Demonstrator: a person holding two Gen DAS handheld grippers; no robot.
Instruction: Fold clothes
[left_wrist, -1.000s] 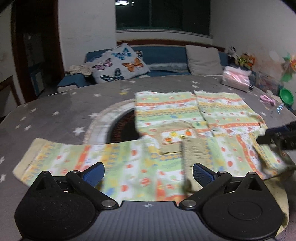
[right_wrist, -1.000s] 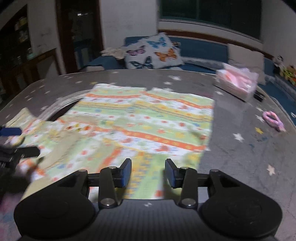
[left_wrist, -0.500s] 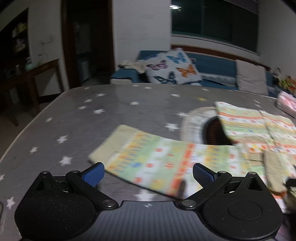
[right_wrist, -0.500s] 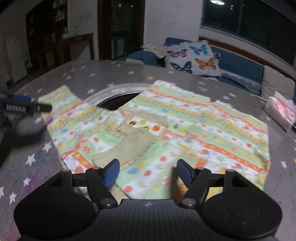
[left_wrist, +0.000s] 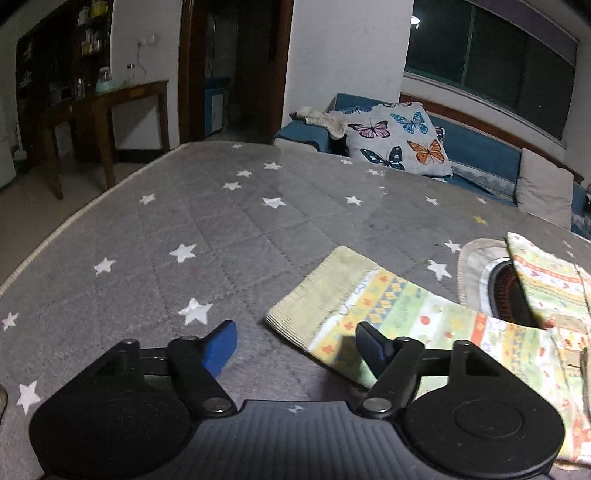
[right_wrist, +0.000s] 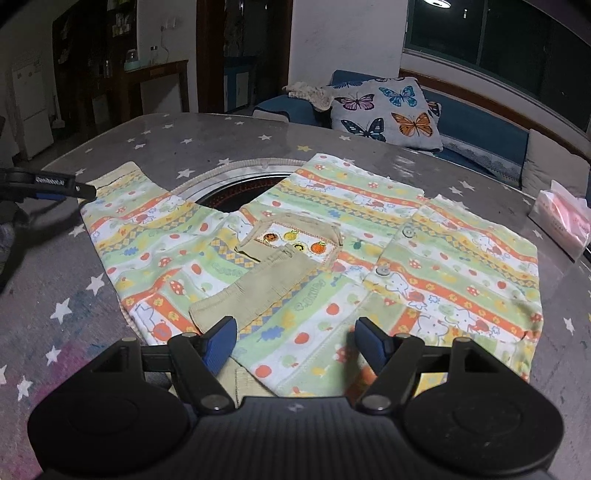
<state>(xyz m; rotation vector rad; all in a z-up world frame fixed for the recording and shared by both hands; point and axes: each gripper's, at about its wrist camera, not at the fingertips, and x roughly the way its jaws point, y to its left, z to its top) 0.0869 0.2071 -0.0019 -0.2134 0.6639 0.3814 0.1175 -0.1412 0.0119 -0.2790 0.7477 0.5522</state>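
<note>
- I am holding my left gripper (left_wrist: 295, 341) spread wide, gripping nothing, its right finger over the sleeve (left_wrist: 332, 299) cuff.
- I am keeping my right gripper (right_wrist: 293, 338) spread too, empty, above the shirt (right_wrist: 406, 258) hem.
- The shirt is lying mid-table (right_wrist: 221, 136): one sleeve folded in, the other still out, so most folding remains.

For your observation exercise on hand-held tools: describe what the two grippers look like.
The left gripper and right gripper look alike: black ribbed bodies, two round black discs, angled black link arms with silver pivot screws, and blue ribbed pads. A small cross mark sits mid-body. From the right view, the left finger carries white lettering. No cables or sleeves show.
</note>
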